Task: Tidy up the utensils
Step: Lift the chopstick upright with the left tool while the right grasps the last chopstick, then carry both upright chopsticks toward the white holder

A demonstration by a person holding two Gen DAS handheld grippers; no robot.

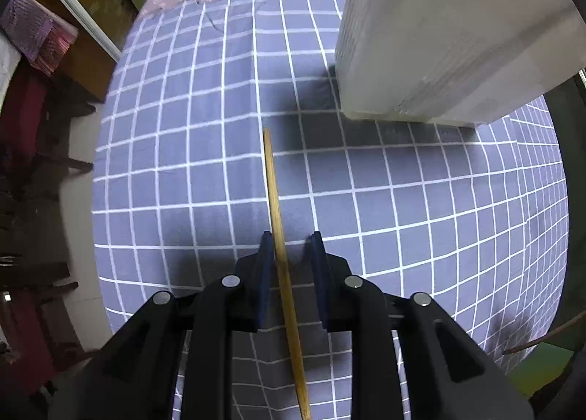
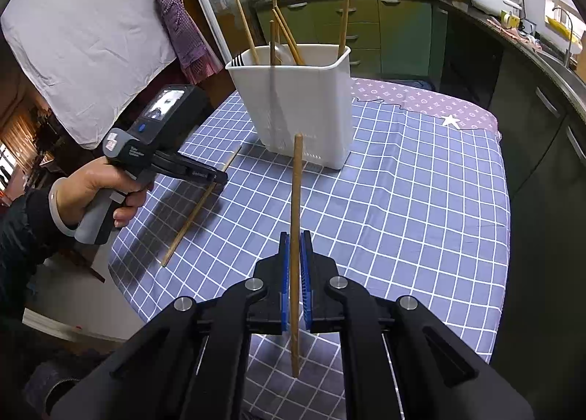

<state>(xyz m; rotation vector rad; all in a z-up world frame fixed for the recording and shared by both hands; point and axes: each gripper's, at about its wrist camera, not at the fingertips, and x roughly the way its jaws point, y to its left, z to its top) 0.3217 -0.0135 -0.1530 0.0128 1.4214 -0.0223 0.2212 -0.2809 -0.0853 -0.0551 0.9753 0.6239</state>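
Chopstick (image 2: 295, 237) stays steady because your right claw (image 2: 295, 270) pinches it mid-length; your left claw (image 1: 291, 262) straddles another chopstick (image 1: 282, 255), spread (white holder (image 2: 296, 105) ahead).

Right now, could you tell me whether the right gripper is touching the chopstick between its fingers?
Touching. The right wrist view shows the right gripper with both blue pads pressed against the chopstick, no gap on either side, holding it above the tablecloth.
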